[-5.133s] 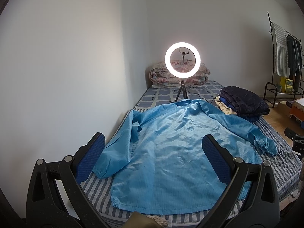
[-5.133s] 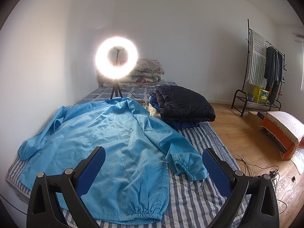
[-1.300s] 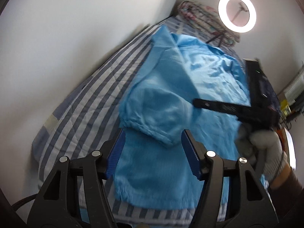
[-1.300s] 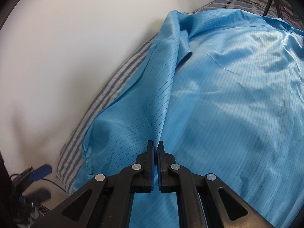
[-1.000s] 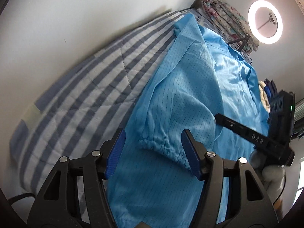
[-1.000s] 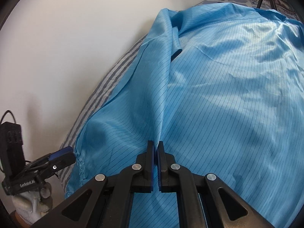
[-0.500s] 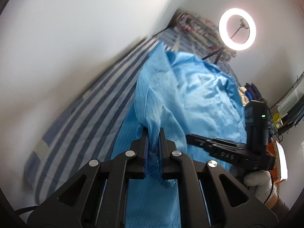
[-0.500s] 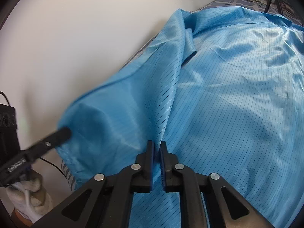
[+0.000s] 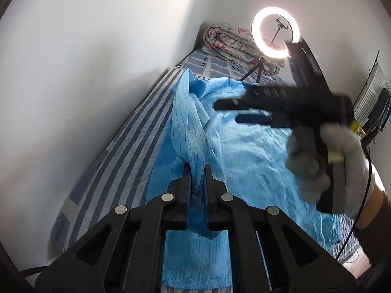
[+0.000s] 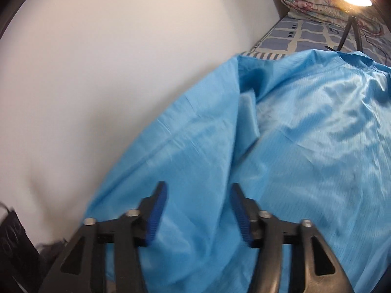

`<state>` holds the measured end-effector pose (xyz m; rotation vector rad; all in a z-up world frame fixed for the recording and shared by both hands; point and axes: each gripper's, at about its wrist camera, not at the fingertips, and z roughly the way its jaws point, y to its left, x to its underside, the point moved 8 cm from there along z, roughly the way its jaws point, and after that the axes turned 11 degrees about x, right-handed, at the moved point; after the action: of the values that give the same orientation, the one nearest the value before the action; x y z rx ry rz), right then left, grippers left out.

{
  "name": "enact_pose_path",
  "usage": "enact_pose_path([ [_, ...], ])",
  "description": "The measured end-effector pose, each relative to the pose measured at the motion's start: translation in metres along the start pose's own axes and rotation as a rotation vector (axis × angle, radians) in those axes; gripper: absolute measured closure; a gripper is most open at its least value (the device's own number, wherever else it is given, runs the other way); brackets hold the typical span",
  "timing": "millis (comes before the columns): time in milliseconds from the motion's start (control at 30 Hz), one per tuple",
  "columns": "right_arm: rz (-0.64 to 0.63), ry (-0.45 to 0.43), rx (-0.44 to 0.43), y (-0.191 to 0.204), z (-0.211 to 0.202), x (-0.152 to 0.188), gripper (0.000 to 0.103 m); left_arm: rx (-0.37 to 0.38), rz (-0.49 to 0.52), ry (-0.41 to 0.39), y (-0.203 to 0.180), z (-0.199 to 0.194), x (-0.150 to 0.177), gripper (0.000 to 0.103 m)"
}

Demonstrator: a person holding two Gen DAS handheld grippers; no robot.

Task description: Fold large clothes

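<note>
1. Since a second ago your left tongs point(image 9: 196, 190) have gone from spread around the sleeve cuff point(image 9: 199, 202) to pressed together on it, and the sleeve now hangs lifted off the bed point(image 9: 127, 151).
2. Your right tongs point(image 10: 199, 211), which were pinching a fold of the blue coat point(image 9: 246, 161) until a moment ago, are opening now; no cloth sits between the pads, and the coat lies just below and ahead of them.
3. What the coming move turns on: the sleeve runs as a long ridge from your left tongs away toward the shoulder, along the wall-side edge of the coat, and the coat's body lies to the right of that ridge.
4. Carrying the cuff rightward, across that axis, would likely lay the sleeve onto the body.
5. Your left hand alone has the sleeve; your right hand point(image 9: 317, 161) hovers over the middle of the coat, free to hold the body flat.
6. Coat placement: spread lengthwise on the striped bed, collar end toward the ring light point(image 9: 276, 34).
</note>
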<state>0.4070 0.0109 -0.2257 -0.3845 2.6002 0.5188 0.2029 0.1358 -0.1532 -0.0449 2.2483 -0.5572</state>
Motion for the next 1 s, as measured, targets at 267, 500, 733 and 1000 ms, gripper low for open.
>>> enact_pose_path([
  [267, -0.046, 0.086, 0.099, 0.048, 0.032, -0.034, 0.033, 0.0, 0.027, 0.002, -0.007, 0.001, -0.001, 0.097],
  [500, -0.031, 0.101, 0.068, 0.044, 0.031, -0.018, 0.102, 0.009, 0.103, 0.011, -0.025, -0.002, 0.004, 0.097],
  [733, 0.134, -0.005, -0.023, -0.009, -0.024, 0.004, 0.103, 0.103, 0.157, 0.059, -0.06, -0.004, 0.019, 0.097],
  [1000, 0.368, -0.043, -0.039, -0.109, -0.054, 0.067, 0.103, 0.251, 0.086, 0.077, -0.078, -0.022, 0.028, 0.05],
])
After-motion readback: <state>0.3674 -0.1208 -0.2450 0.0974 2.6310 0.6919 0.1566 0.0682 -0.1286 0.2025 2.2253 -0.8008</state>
